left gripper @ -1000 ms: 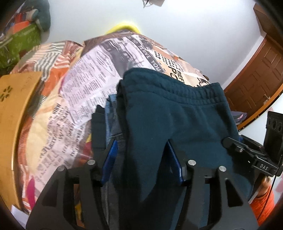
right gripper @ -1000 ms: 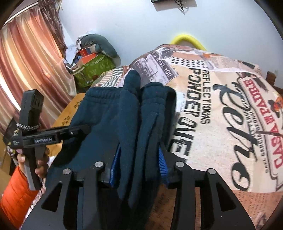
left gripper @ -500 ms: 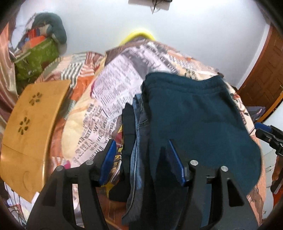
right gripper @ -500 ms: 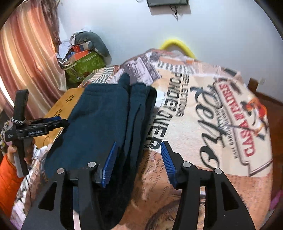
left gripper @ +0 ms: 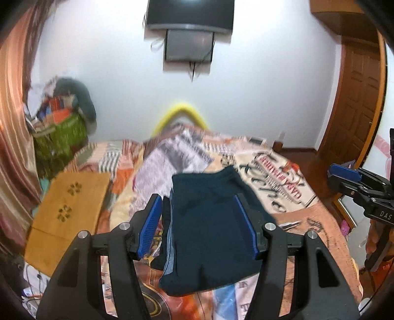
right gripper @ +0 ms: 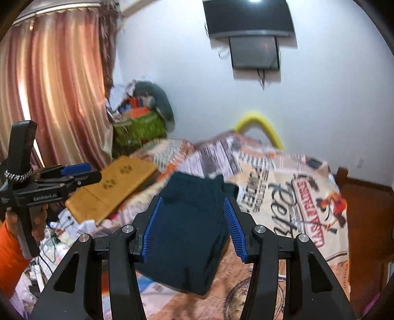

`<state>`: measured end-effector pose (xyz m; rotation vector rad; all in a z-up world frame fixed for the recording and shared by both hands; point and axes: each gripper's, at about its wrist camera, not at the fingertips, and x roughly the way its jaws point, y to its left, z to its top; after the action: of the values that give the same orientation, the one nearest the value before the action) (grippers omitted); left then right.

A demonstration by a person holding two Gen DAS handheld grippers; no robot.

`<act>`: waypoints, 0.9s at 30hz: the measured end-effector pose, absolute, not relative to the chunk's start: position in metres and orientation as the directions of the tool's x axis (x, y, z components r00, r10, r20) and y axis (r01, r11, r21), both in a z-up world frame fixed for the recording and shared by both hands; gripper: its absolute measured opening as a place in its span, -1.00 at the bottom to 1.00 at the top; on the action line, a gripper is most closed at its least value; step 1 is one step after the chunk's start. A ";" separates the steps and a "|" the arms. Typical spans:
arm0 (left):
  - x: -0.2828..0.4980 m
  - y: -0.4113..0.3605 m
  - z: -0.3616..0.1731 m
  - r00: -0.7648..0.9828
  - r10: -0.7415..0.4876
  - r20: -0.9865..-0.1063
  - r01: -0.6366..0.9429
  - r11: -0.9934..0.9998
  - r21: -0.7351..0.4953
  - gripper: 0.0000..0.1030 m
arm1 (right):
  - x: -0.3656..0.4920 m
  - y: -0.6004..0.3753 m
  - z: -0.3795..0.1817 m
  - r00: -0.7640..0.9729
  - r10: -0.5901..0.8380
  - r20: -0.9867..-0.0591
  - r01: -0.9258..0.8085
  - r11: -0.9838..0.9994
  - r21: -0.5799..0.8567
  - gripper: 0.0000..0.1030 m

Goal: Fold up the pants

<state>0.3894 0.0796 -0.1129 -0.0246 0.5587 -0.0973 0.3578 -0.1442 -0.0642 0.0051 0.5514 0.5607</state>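
The dark teal pants lie folded on the printed bedspread, on top of a small stack showing a blue denim edge and a black edge. My left gripper hovers above and behind them, open, with nothing between its blue pads. In the right wrist view the same pants lie below my right gripper, which is also open and holds nothing. Each gripper shows in the other's view, held by a hand: the right one at the right edge, the left one at the left.
A wooden board leans at the bed's left side. A green bag with piled things stands in the far left corner by a curtain. A screen hangs on the wall, a wooden door is at right. Cables litter the floor.
Both grippers held folds of the pants a second ago. They have opened, let go, and pulled up and back, leaving the pants folded on the stack.
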 end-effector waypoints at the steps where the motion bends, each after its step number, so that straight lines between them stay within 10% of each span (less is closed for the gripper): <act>1: 0.377 0.076 -0.103 0.857 -0.096 -0.507 0.087 0.995 -0.042 0.15 | 0.348 -0.145 -0.056 0.716 0.513 -0.474 -0.509 0.848 0.149 -0.08; 21: 0.196 0.030 -0.033 0.975 -0.061 -0.214 0.061 0.998 -0.008 0.33 | 0.194 -0.159 0.017 0.796 0.576 -0.186 -0.563 0.817 0.120 -0.07; 27: 0.173 0.022 -0.041 0.983 -0.039 -0.181 0.042 0.999 0.010 0.64 | 0.179 -0.158 0.011 0.813 0.559 -0.162 -0.547 0.829 0.114 0.33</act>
<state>0.1730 0.0215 -0.0415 0.0136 0.1814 -0.0408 0.1792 -0.1577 0.0114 0.0627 0.1921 0.5903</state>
